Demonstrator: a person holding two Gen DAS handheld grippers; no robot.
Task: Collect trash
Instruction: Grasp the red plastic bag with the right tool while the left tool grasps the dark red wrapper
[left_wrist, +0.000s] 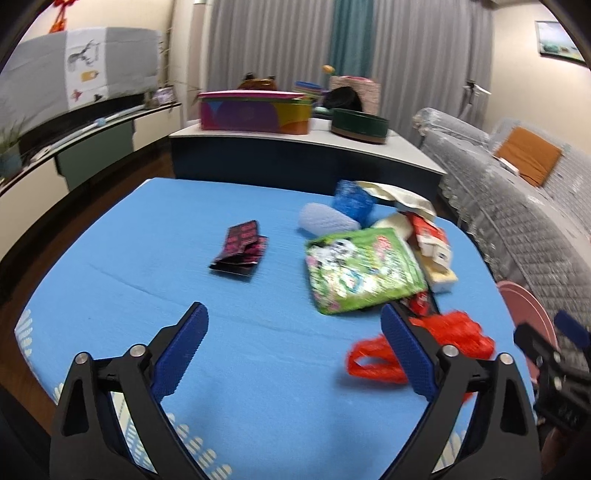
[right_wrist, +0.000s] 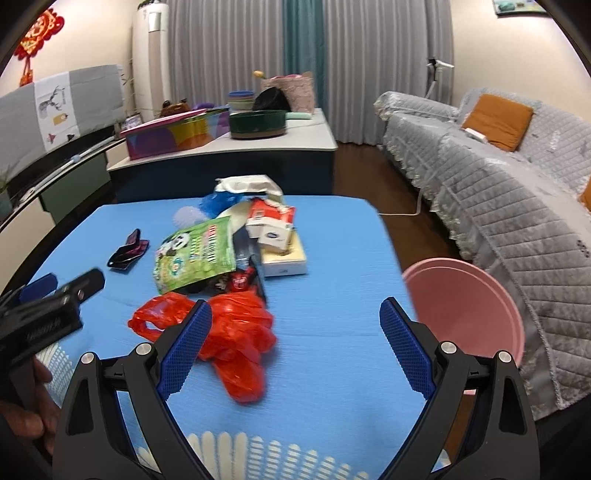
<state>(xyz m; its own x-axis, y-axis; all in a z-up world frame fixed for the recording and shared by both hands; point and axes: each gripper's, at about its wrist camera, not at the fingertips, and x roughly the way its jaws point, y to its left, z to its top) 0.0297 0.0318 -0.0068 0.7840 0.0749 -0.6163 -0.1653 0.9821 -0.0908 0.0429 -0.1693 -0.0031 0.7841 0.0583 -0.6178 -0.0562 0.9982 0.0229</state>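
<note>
While both hover, left gripper (left_wrist: 293, 325) fingers apart, right gripper (right_wrist: 295, 321) likewise, red bag (right_wrist: 229, 332) seemingly untouched.

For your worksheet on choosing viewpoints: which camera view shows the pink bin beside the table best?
The right wrist view: the pink bin shows its open rim and inside, beside the blue table. In the left wrist view only a sliver appears at the right edge, partly behind the right gripper.

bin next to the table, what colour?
Pink. The bin shows best in the right wrist view, beside the blue-covered table.
</note>
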